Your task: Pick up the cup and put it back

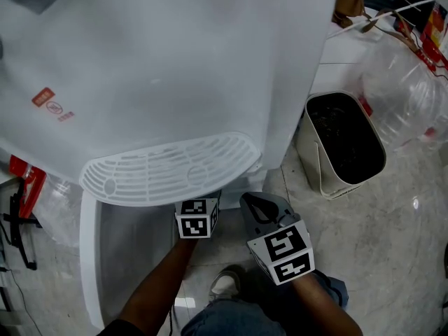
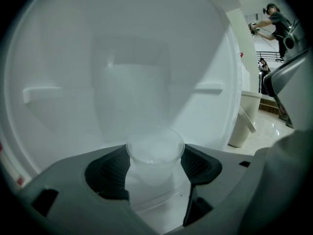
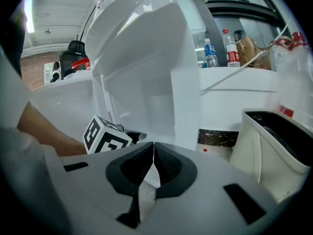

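A clear plastic cup (image 2: 155,155) stands upright on the white floor of a compartment in the water dispenser. My left gripper (image 2: 155,173) reaches around it, one dark pad at each side of the round, unsqueezed rim, jaws wide. In the head view only the left gripper's marker cube (image 1: 194,219) shows; its jaws and the cup are hidden under the dispenser's drip tray (image 1: 168,170). My right gripper (image 3: 153,148) hangs just right of the left one, jaws shut with nothing between them, also seen as right gripper (image 1: 260,203) in the head view.
The white water dispenser (image 1: 175,61) fills the upper left, with its lower door (image 1: 89,257) swung open. A beige waste bin (image 1: 343,142) with a dark liner stands to the right on the tiled floor. A large clear water jug (image 1: 402,96) lies beyond it. A person's shoe (image 1: 225,282) is below.
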### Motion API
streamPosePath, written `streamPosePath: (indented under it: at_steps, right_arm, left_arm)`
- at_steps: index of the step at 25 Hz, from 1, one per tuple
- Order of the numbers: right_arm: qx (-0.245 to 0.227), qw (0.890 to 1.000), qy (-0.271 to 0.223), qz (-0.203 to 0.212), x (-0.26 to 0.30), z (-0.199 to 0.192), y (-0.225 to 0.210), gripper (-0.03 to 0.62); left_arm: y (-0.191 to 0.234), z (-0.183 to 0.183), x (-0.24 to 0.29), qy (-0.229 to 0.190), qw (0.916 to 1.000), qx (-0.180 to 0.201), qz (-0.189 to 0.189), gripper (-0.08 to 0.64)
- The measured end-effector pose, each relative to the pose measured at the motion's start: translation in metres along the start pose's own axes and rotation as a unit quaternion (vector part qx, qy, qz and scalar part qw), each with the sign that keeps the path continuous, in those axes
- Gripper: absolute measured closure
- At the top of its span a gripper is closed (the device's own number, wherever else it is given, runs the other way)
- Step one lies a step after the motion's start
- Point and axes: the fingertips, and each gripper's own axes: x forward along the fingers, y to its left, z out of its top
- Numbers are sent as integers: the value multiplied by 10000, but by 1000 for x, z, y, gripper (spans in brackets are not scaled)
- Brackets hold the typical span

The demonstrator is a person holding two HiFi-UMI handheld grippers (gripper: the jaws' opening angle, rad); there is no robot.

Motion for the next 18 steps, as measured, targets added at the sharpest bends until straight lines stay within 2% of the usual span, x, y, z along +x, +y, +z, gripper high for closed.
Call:
streamPosePath:
  at_steps: [13, 18]
  right_arm:
    - [-110, 9999, 57, 12, -14, -2, -1, 571]
    - [-47, 10000, 0, 55, -23, 2, 2, 571]
  left_arm:
    - [-1, 0, -10, 65, 9999, -35, 73, 229]
    - [2, -5, -22, 134, 9994, -257, 171, 229]
